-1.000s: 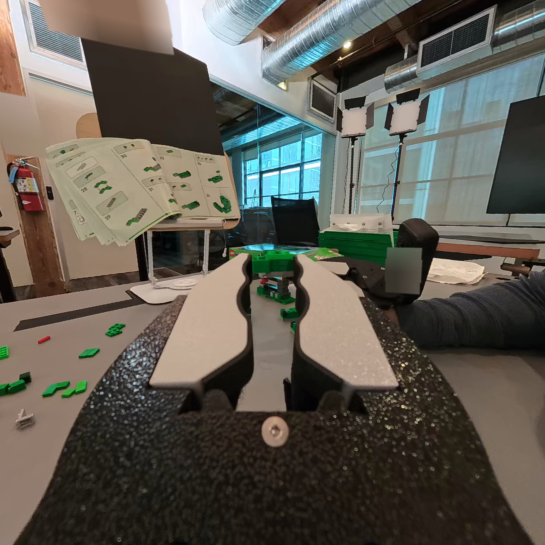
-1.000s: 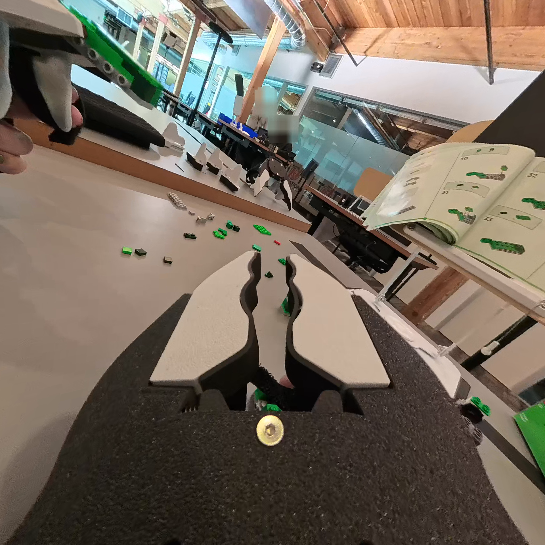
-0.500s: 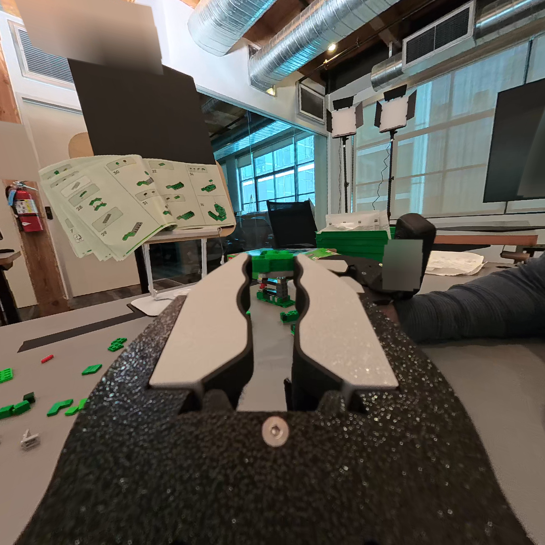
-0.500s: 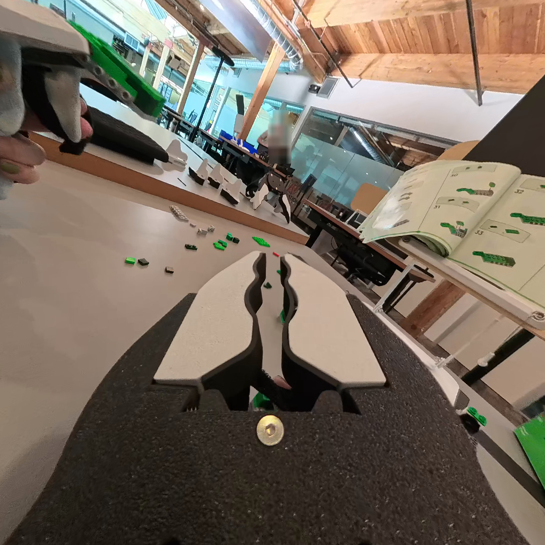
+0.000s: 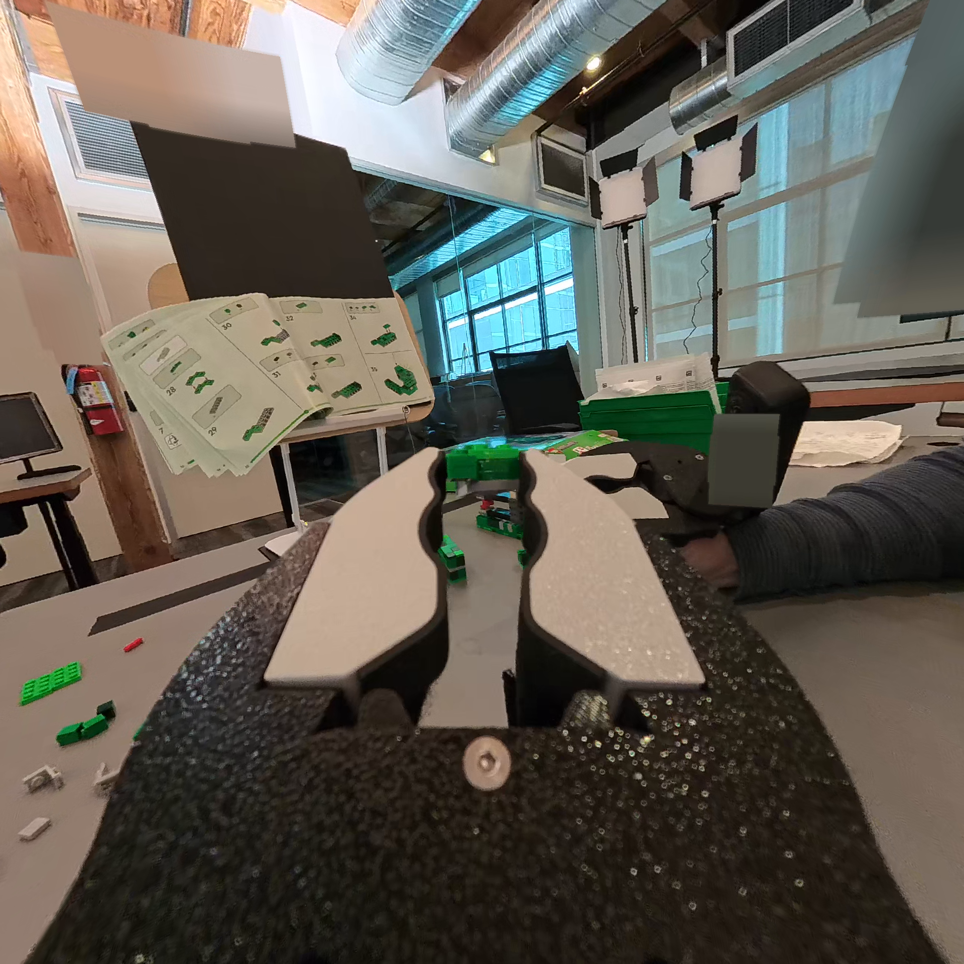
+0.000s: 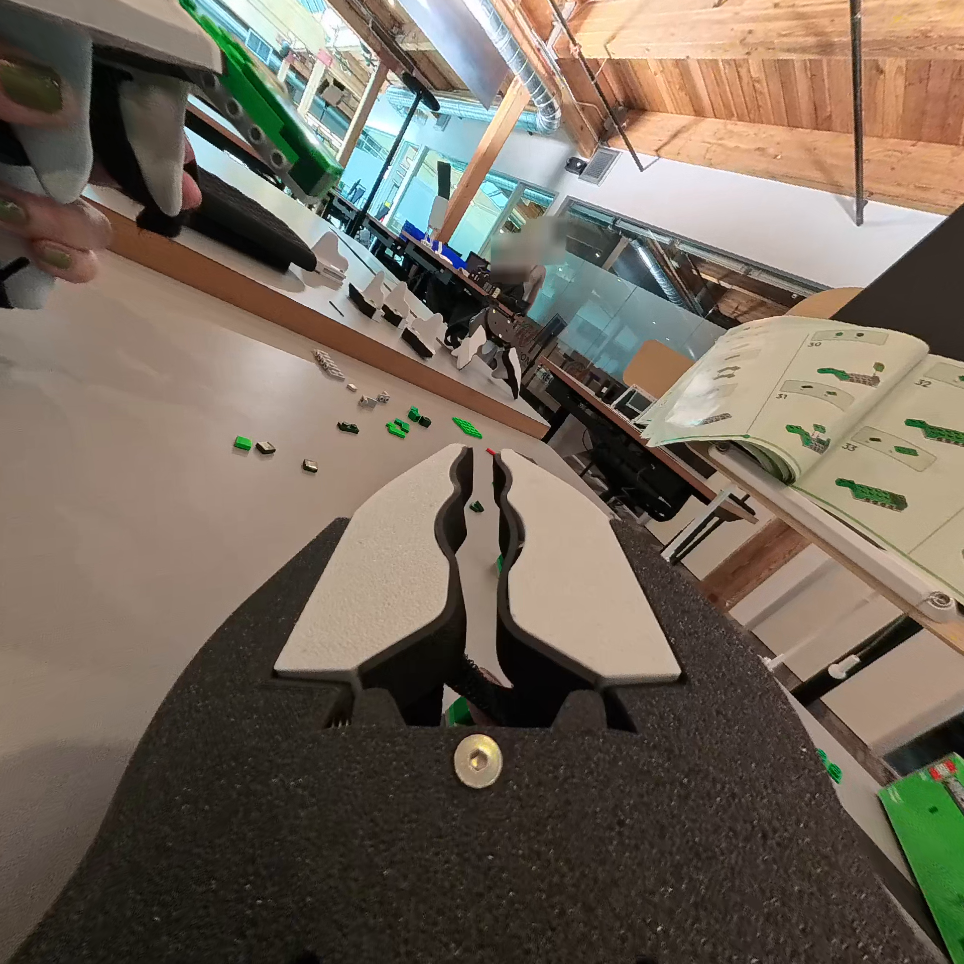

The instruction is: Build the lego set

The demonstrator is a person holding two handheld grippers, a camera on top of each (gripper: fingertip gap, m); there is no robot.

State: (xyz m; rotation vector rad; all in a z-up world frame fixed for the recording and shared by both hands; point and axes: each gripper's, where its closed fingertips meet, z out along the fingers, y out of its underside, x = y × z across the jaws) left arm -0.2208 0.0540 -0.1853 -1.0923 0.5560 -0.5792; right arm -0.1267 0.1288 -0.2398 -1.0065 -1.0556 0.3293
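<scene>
Below and to the right of the open instruction booklet (image 5: 271, 365), which stands on a raised holder at the far side of the grey table (image 5: 834, 652), the left gripper (image 5: 482, 472) grips a green assembly (image 5: 482, 459) across its fingertips. Its jaws stand moderately apart, as wide as the assembly that bridges them. The right wrist view shows this same assembly lifted clear of the table, with a grey holed beam running along its underside. We judge that it is held up and level so that a further part can be pressed onto it.

Right of the booklet, the right gripper (image 6: 482, 454) lies low and tilted over the table. Its jaws are closed to a thin slit, and we see nothing between the tips. Whether a very small part is pinched there we cannot tell.

Beneath the booklet's near edge, a second partial build (image 5: 501, 519) and a short green stack (image 5: 453, 561) rest on the table. Left of the booklet, loose green, grey and black pieces (image 6: 401, 425) lie scattered and apart, presumably so that each can be singled out. We judge the set partly built, and the booklet is propped facing the worker so that its pages can be read with both hands occupied.
</scene>
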